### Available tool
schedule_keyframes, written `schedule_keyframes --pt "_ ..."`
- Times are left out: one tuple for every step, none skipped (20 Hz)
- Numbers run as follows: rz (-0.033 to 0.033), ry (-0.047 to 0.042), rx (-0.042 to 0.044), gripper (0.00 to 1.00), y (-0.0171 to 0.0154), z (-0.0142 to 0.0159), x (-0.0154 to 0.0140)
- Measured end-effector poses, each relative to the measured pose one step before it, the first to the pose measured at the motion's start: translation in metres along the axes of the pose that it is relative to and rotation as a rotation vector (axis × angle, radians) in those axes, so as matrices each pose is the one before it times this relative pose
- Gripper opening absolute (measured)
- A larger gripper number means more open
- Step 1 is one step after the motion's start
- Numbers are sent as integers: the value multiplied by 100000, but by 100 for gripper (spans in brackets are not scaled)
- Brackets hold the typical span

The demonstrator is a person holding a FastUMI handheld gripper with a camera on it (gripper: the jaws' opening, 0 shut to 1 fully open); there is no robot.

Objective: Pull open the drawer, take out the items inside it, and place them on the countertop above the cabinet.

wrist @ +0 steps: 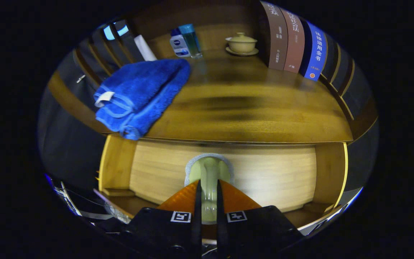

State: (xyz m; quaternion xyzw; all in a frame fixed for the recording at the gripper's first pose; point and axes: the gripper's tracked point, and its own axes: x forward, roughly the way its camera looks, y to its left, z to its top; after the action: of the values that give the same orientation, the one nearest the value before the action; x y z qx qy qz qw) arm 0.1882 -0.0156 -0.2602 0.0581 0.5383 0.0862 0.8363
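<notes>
My gripper [207,189] is shut on a pale green item [209,169] with a rounded head edged in grey-white fuzz. Both orange fingers [182,198] press on its narrow stem. I hold it over the pulled-out drawer [271,172], whose light wood inside lies just beyond the fingers. Above the drawer is the wooden countertop [250,111]. The lower part of the item is hidden between the fingers.
A folded blue towel [142,93] hangs over the countertop's front left edge. At the back stand two bottles [186,41] and a lidded tea bowl on a saucer [242,44]. Upright books [295,41] line the right side. The drawer's side walls [115,162] flank the held item.
</notes>
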Motion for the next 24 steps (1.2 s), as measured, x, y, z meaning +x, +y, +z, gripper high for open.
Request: schedule_keyframes --pt "1458 -1407 -1277 21 475 378 -1217" --pt "1354 -1578 -1474 21 576 404 -1252" --pt "769 -2018 -859 21 412 663 -1048" --pt "424 -2178 -511 21 311 777 -871" --pt "-357 -2661 -727 21 91 1144 -505" --pt "-1366 -2762 -1259 21 -232 1289 -238" --pt "-2306 -2248 -1918 21 -659 1273 149" --pt "-2848 -1635 -1631 21 -739 1195 556" --pt "-1468 -1084 -1 21 -355 748 439" --pt "-1168 -761 525 21 -242 787 757" --pt "-2054 -435 817 21 -680 639 999" --pt "-759 -185 -97 21 -395 513 831" --pt "-1316 -67 -404 21 -489 596 842" --pt "-1647 168 -345 21 -569 557 778" --pt "-1596 133 748 21 -448 531 896" --pt "-1132 669 735 21 -357 504 805" --pt "-692 671 715 21 -171 424 956" --pt "-754 1196 331 21 -381 498 795" --pt "-604 907 400 21 -186 502 645" --pt "-802 -406 373 21 -101 874 628" --pt "-1055 -830 -738 21 -307 792 730" --pt "-1133 -851 -743 21 -141 746 565" --pt "-731 -649 -160 21 -161 700 409" --pt "-388 -807 548 21 -48 466 545"
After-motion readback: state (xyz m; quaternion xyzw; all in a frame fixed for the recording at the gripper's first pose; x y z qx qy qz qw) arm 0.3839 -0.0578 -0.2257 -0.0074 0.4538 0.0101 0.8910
